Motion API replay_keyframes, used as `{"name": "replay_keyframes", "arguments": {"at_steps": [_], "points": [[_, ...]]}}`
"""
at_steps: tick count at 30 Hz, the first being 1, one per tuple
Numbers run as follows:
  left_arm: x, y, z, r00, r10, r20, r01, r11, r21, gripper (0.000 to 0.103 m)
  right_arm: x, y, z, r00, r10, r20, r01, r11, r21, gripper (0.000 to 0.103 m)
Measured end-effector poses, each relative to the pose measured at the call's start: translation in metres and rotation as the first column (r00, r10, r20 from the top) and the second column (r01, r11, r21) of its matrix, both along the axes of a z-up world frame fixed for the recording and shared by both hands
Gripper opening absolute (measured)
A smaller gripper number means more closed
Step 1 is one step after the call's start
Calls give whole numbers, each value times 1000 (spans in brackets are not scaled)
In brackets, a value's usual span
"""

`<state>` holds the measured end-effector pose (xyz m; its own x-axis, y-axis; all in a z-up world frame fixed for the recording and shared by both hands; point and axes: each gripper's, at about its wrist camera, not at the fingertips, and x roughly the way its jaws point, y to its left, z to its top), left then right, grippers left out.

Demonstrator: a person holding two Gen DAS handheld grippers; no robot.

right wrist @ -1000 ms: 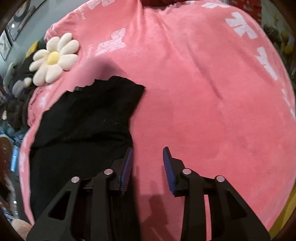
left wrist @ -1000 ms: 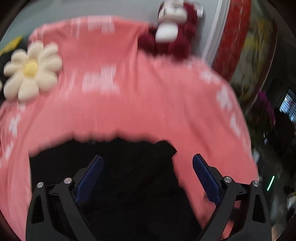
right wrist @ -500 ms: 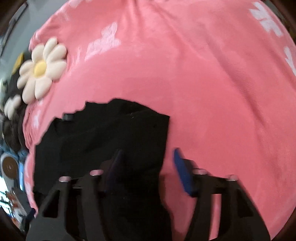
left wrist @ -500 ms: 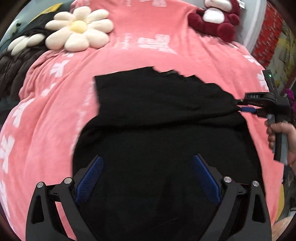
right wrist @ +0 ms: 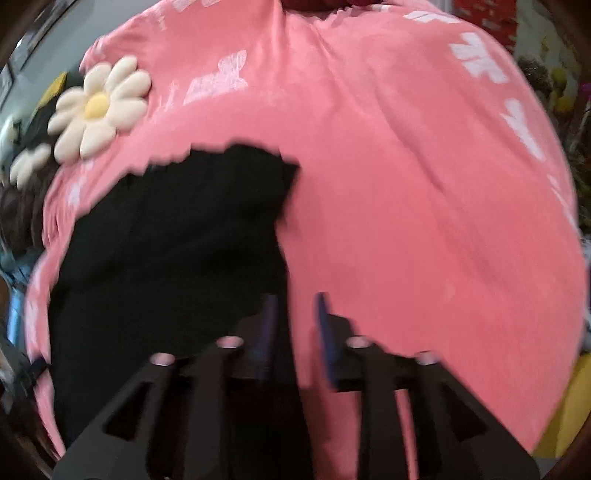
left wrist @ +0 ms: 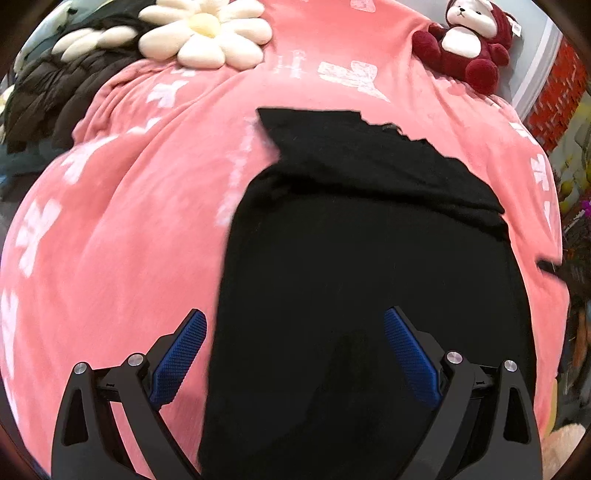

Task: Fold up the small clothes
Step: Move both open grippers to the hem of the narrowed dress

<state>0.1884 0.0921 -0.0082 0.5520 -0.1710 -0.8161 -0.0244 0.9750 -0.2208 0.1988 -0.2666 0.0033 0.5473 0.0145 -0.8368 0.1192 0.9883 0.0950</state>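
Observation:
A black garment lies spread on the pink blanket, its sleeves folded across the upper part. My left gripper is wide open and empty, above the garment's near left edge. In the right wrist view the garment fills the left half. My right gripper hovers at the garment's right edge with a narrow gap between its blue pads, holding nothing that I can see. This view is blurred by motion.
A cream daisy cushion and a dark quilted jacket lie at the far left. A red and white plush bear sits at the far right. A red brick wall stands beyond the bed.
My right gripper has let go of the sleeve end and narrowed, drawing back along the garment's right edge. My left gripper has shifted left; it stays open.

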Motion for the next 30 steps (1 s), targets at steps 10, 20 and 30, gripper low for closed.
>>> {"name": "replay_keyframes", "arguments": {"at_steps": [10,20,30], "points": [[-100,-4,-16,996,43,-76,-45,999,-18,94,-163,0,-38,991,-55,-123,59,998,29,71],[-120,-32,-39,995,-8,-100,20,993,118,94,-160,19,-71,985,-68,-159,76,996,44,80],[-117,-31,-42,995,-5,-96,18,991,129,96,-162,14,-76,984,-96,-151,110,990,87,85]]}}
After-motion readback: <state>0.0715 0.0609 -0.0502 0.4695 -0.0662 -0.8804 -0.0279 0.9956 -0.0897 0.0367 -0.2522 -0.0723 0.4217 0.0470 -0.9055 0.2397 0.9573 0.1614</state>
